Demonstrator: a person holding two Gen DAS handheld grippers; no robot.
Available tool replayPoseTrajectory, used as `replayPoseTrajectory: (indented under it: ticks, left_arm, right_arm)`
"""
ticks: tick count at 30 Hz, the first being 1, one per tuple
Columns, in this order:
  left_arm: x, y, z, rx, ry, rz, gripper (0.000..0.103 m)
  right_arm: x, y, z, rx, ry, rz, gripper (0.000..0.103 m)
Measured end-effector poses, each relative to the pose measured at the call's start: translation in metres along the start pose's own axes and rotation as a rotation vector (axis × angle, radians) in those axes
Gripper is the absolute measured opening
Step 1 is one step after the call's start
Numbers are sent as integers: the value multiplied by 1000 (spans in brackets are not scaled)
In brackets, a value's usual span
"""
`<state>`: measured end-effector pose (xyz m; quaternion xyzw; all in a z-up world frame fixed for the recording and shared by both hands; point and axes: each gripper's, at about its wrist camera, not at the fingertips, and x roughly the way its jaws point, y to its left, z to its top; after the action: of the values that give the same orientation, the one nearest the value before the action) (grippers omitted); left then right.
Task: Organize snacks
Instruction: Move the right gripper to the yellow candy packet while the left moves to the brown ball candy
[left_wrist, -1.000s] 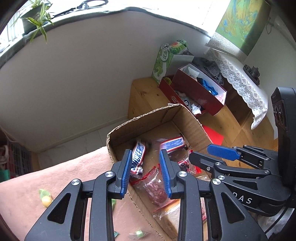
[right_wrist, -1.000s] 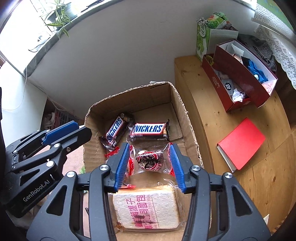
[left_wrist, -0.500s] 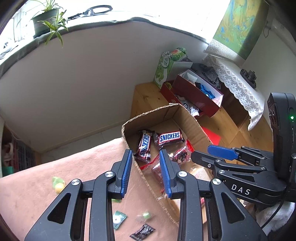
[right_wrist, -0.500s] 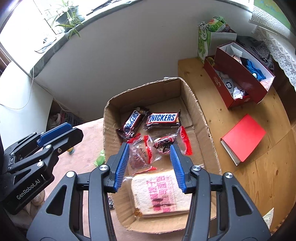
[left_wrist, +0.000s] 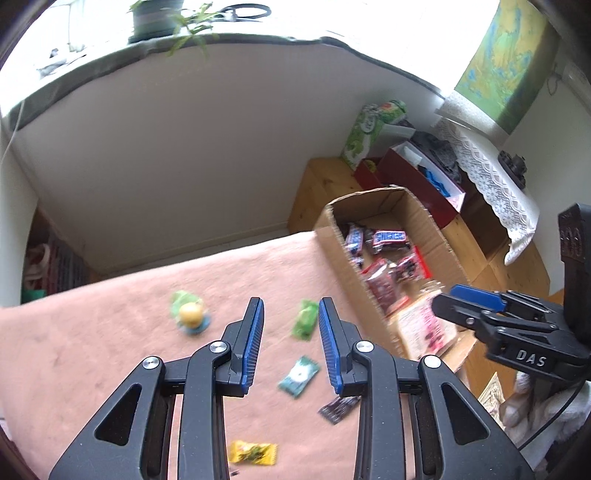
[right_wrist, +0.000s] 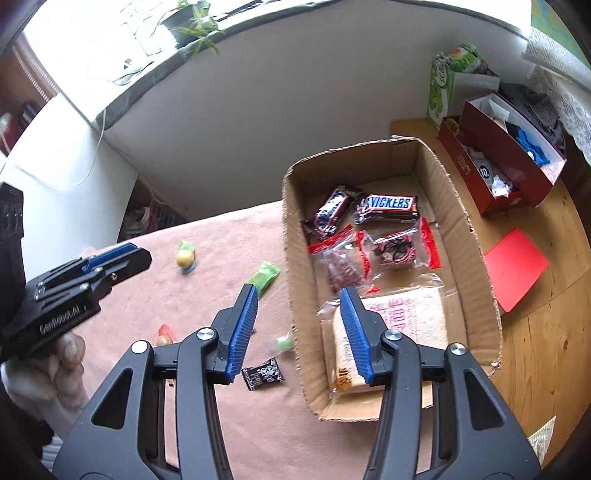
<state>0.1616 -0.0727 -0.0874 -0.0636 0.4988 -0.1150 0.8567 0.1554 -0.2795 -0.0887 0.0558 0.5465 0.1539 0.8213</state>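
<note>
A cardboard box (right_wrist: 476, 266) (left_wrist: 436, 229) holds two Snickers bars (right_wrist: 388, 208), two red-edged clear packets (right_wrist: 400, 249) and a wrapped bread slice (right_wrist: 402, 321). Loose candies lie on the pink cloth (left_wrist: 110, 332) left of it: a yellow ball candy (left_wrist: 191, 314), a green packet (left_wrist: 304, 323), a teal candy (left_wrist: 298, 376), a black sachet (left_wrist: 338, 408) (right_wrist: 263, 373) and a yellow candy (left_wrist: 253, 452). My left gripper (left_wrist: 290, 345) is open and empty above the cloth. My right gripper (right_wrist: 297, 328) is open and empty over the box's left wall.
A wooden table (right_wrist: 554, 332) stands right of the box with a red notebook (right_wrist: 513, 269), a dark red shoebox (right_wrist: 509, 166) of odds and ends, and a green tissue box (right_wrist: 441, 88). A white wall and a sill with a potted plant (right_wrist: 188, 22) lie behind.
Both grippers have pulled back and swung left, away from the box and over the pink cloth. Both stay open and empty. The loose candies have come into view.
</note>
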Motion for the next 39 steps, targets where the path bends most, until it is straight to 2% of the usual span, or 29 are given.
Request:
replayPoseTrajectory:
  ticks: [7,15,19,24,31,39]
  left_arm:
    - [-15,57,-33,-111,23,33,29]
    - [-13,96,-80,-199,98,47,29]
    - [-7,103,-101,-225,136,38,29]
    - [4,102,-115,-245,174,1,29]
    - [19,98,-117,-210,196,-15,29]
    - [37,99,-118,-197,228,-20,32]
  right_arm:
    - [3,34,-23,-87,25,32,49]
    - [32,61,-45,-76,140,84,50]
    - [52,72,-56,-74,204,126,50]
    - [74,97,-75,-160,268,171,50]
    - [98,129,-95,-304,332,192,50]
    - [119,148,-108,-380,365,191,50]
